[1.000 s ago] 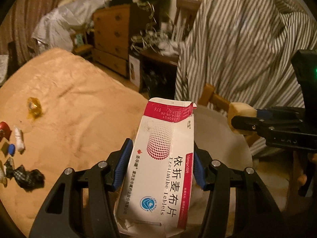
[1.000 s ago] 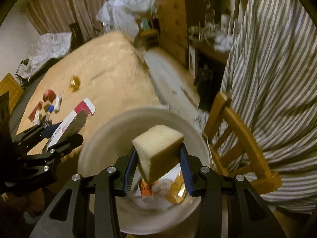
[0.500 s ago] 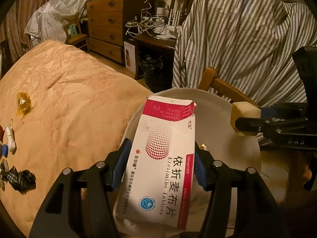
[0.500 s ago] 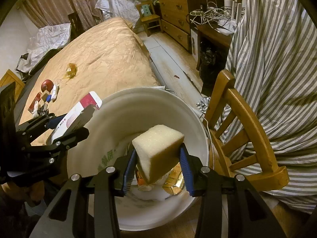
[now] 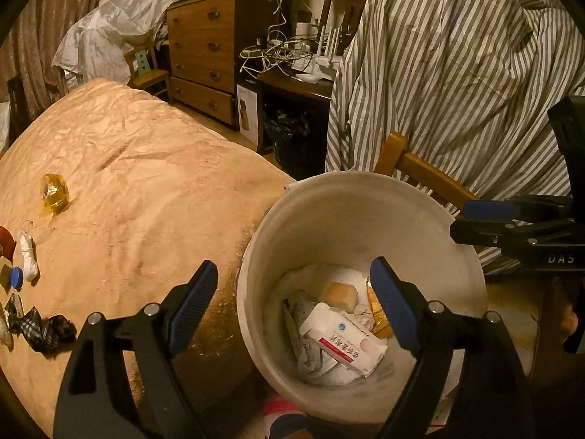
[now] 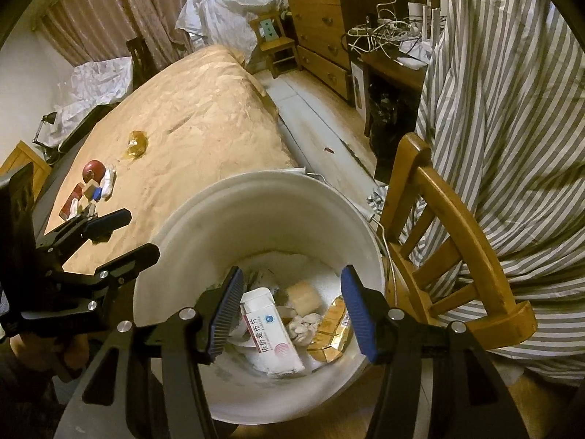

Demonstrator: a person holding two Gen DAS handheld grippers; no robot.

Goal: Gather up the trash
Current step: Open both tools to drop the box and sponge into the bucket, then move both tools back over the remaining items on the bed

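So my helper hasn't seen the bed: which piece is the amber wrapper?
Start at the tan bedspread. The amber wrapper lies alone, apart from the trash cluster at the edge; it is the only clear, golden, crinkled piece.

Our left gripper point(image 5: 292, 292) has black skeletal arms with triangular cut-outs, silver screws at the joints and ribbed blue pads point(image 5: 193, 298). Our right gripper point(image 6: 290, 309) matches it, and carries white letters "DAS" beside the white bucket point(image 5: 431, 219).

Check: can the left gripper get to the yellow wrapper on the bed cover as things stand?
Probably yes. The left gripper is empty, its jaws opening above the bucket, and the yellow wrapper lies alone on the bed cover, nothing between.
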